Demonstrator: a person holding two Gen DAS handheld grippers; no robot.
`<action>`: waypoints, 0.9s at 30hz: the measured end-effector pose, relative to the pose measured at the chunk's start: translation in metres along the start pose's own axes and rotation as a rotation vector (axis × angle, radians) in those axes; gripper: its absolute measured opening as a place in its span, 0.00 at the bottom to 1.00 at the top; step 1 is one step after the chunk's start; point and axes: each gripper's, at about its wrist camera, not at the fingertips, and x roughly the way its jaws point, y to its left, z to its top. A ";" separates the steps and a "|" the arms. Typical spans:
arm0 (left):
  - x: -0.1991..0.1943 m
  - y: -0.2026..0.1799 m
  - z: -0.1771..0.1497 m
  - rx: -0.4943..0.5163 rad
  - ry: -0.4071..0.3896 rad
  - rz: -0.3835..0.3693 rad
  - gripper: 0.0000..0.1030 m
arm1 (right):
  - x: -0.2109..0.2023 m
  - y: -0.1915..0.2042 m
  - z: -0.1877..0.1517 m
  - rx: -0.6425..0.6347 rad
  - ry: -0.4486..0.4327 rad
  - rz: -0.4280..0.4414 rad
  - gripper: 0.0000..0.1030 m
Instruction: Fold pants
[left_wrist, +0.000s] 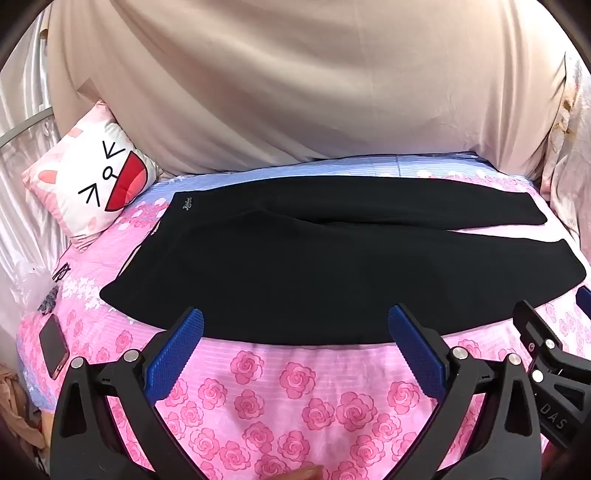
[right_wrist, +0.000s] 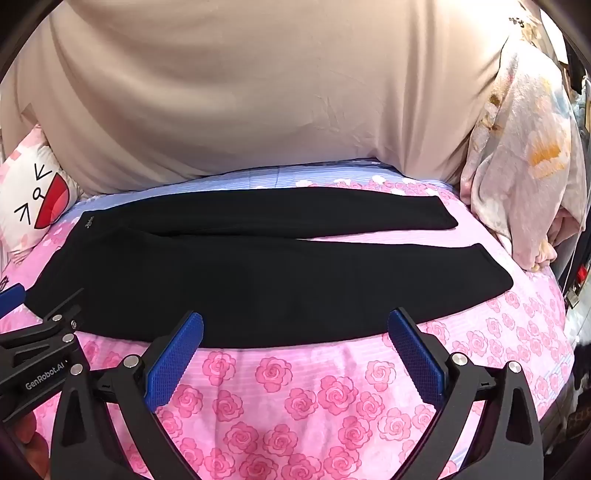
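Black pants (left_wrist: 332, 266) (right_wrist: 258, 269) lie flat across the pink rose bedspread (left_wrist: 295, 387) (right_wrist: 314, 398), waistband to the left, both legs stretched to the right and slightly apart. My left gripper (left_wrist: 295, 325) hovers open over the near hem edge of the pants, blue pads wide apart, nothing between them. Further right along the same near edge, my right gripper (right_wrist: 295, 326) is open too, also empty. The left wrist view catches the right gripper's body at its right edge, and the left gripper's body shows at the left edge of the right wrist view.
A cartoon-face pillow (left_wrist: 88, 177) (right_wrist: 33, 199) sits at the back left. A phone (left_wrist: 53, 345) lies on the bed's left edge. A beige sheet (left_wrist: 295, 81) hangs behind the bed. A bundled floral blanket (right_wrist: 524, 155) is heaped at the right.
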 end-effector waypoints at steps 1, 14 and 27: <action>0.000 0.000 0.000 0.001 -0.002 0.001 0.95 | 0.000 0.000 0.000 0.000 0.003 0.000 0.95; 0.000 -0.010 0.000 0.003 0.013 0.009 0.95 | 0.003 0.004 0.002 0.004 0.002 0.003 0.95; 0.005 -0.004 -0.003 0.013 0.018 -0.005 0.95 | 0.009 0.000 -0.005 0.013 0.011 0.013 0.95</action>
